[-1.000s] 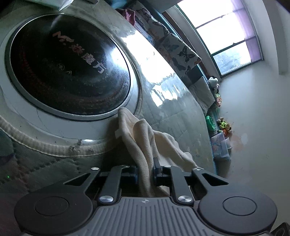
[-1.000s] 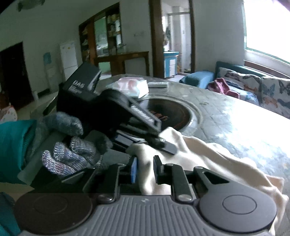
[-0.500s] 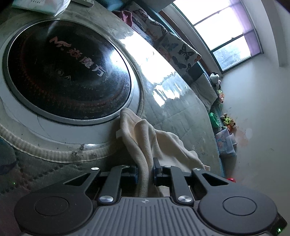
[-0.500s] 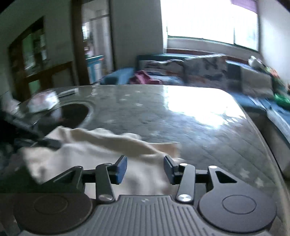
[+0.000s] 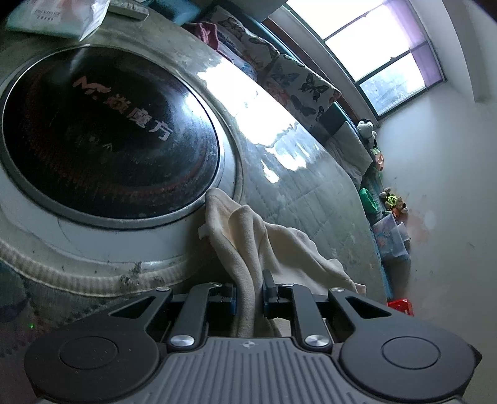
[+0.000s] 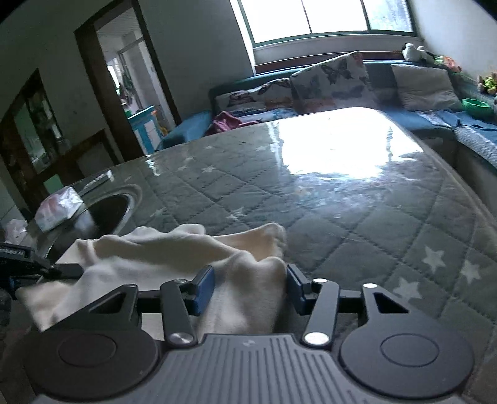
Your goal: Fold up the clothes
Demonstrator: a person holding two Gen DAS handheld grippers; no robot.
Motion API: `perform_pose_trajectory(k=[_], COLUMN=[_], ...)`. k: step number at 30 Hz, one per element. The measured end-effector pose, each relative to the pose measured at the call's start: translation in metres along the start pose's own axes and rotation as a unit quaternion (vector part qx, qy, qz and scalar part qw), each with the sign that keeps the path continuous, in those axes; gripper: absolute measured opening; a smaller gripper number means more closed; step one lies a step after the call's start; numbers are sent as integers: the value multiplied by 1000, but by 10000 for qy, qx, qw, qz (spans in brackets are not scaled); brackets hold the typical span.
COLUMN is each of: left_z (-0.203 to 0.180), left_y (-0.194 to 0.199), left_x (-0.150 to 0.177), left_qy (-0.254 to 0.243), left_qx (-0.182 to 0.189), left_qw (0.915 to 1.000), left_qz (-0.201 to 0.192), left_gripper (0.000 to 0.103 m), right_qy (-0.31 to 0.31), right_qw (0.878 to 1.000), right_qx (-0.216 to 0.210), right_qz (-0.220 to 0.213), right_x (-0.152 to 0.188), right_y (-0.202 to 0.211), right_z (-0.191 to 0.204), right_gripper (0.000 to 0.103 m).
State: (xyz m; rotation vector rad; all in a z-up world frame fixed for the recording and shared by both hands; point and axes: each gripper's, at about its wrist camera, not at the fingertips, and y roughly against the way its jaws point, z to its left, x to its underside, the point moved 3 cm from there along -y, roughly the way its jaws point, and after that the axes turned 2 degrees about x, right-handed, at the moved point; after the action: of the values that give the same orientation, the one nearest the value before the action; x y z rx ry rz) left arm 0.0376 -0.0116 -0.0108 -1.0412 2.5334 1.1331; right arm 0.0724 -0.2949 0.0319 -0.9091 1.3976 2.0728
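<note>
A cream garment (image 5: 245,236) lies bunched on the quilted table cover (image 6: 341,217), beside a round black cooktop (image 5: 102,133). My left gripper (image 5: 249,292) is shut on a raised fold of it. In the right wrist view the garment (image 6: 174,251) stretches from the left gripper's fingers (image 6: 59,268) at the far left to my right gripper (image 6: 250,286). The right jaws are closing around a thick fold at the garment's right end. That fold fills the gap between the blue pads, and the jaws still stand fairly wide.
A tissue pack (image 6: 57,208) and a remote (image 5: 127,7) lie beyond the cooktop. A sofa with butterfly cushions (image 6: 329,80) runs behind the table under the window. The cover to the right of the garment is bare and glossy.
My right gripper let go beside the left gripper, swung right along the garment and now closes on its other end. The left gripper kept its hold and stayed put.
</note>
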Motion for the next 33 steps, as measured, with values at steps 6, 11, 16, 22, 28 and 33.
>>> perform_pose_trajectory(k=[6, 11, 16, 22, 28, 33], left_z=[-12, -31, -64, -112, -159, -180], left_y=[0, 1, -12, -45, -81, -108], left_x=[0, 1, 9, 23, 37, 49], left_qy=[-277, -560, -941, -1367, -1694, -1933], left_qx=[-89, 72, 241, 521, 767, 803], left_qw=[9996, 9984, 9952, 9887, 9811, 9753], left_qz=[-15, -30, 88, 316, 538, 707], left_gripper=[15, 14, 13, 13, 13, 13], right_qy=[-75, -54, -43, 2, -6, -107], right_qw=[9999, 9992, 9977, 9937, 9864, 9800], right_qx=[-51, -49, 247, 814, 1392, 1789], right_qz=[-122, -391, -624, -771, -869, -864], right_x=[0, -3, -9, -17, -29, -32], right_y=[14, 37, 61, 84, 99, 99], right_z=[5, 6, -8, -39, -77, -105], right_gripper=[13, 12, 11, 11, 11, 11])
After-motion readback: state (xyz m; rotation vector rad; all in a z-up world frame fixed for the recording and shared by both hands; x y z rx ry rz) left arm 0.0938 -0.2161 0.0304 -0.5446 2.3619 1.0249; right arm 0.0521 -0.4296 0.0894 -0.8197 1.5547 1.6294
